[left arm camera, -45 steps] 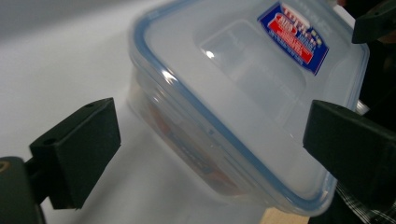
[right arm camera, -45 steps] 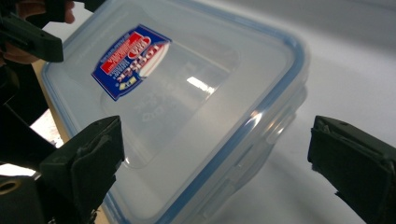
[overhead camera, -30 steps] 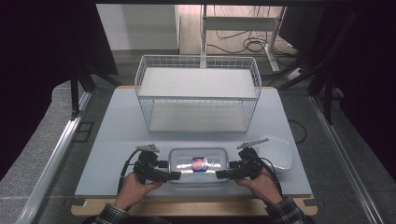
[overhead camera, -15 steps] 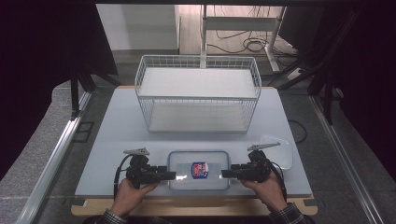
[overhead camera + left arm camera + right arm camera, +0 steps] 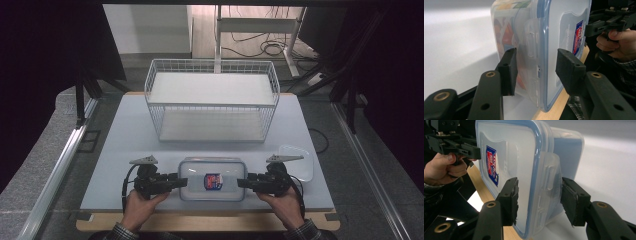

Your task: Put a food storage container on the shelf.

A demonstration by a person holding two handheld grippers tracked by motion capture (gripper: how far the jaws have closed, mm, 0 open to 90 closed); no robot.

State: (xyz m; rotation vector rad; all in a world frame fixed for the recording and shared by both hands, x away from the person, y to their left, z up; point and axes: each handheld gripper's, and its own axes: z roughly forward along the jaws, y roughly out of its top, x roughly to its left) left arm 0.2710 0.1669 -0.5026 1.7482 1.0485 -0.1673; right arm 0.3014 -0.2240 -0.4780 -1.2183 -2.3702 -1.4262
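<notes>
Tools (image 5: 181, 182) (image 5: 242, 182) flanking lidded container (image 5: 212, 170)

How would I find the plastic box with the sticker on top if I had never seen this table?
Start at the big white wire basket in the middle of the table. Come straight toward the person's edge, and the clear plastic box lies flat between the two hand-held grippers. It has a blue-edged lid and a red and blue sticker; the clear lid to its right has neither.
</notes>
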